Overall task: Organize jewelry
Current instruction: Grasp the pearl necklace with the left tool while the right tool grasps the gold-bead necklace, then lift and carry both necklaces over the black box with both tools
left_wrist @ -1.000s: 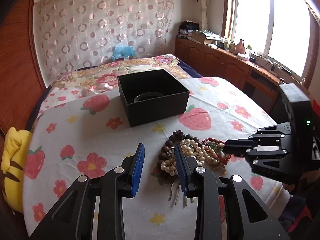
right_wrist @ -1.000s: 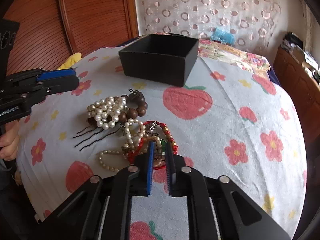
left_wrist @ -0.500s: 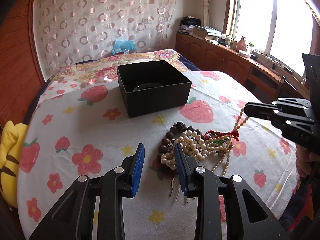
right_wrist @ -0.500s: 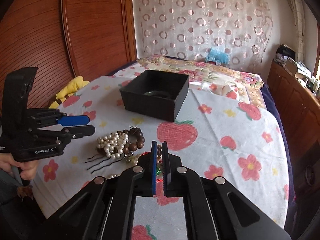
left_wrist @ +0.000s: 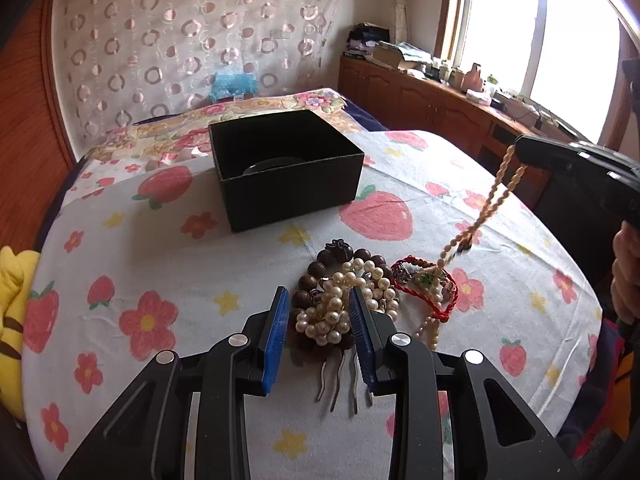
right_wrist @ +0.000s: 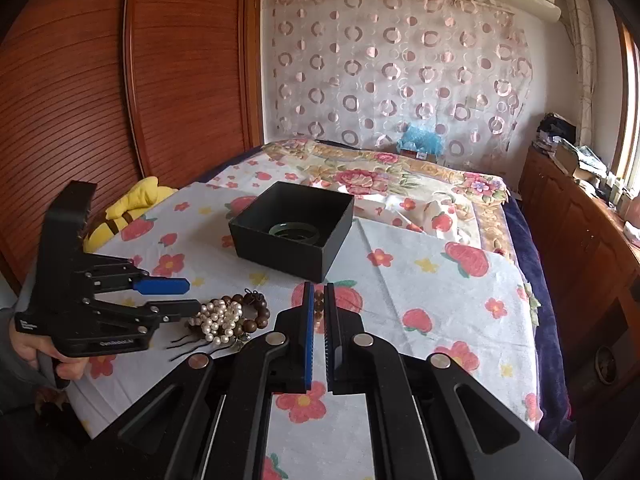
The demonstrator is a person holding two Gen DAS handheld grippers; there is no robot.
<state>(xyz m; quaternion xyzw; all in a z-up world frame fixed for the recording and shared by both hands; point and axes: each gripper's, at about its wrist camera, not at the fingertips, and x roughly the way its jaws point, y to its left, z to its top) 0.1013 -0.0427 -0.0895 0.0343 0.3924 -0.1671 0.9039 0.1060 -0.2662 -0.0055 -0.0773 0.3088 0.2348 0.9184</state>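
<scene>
A black open box (left_wrist: 286,168) stands on the flowered cloth, with a green bangle (right_wrist: 291,233) inside. In front of it lies a jewelry pile: a white pearl bracelet (left_wrist: 334,306), brown wooden beads (left_wrist: 316,270), a red cord bracelet (left_wrist: 434,284) and dark hairpins (left_wrist: 340,376). My left gripper (left_wrist: 318,320) is open, its jaws either side of the pearl bracelet. My right gripper (right_wrist: 318,300) is shut on a small-pearl necklace (left_wrist: 490,204), held high at the right; the strand hangs down to the pile.
A yellow plush toy (left_wrist: 12,312) lies at the bed's left edge. A wooden wardrobe (right_wrist: 120,80) stands behind it. A wooden cabinet with clutter (left_wrist: 440,92) runs under the window on the right. A blue toy (left_wrist: 232,84) sits at the curtain.
My right gripper has risen up and back with the small-pearl necklace, pulling the strand out of the pile. My left gripper has moved forward around the pearl bracelet.
</scene>
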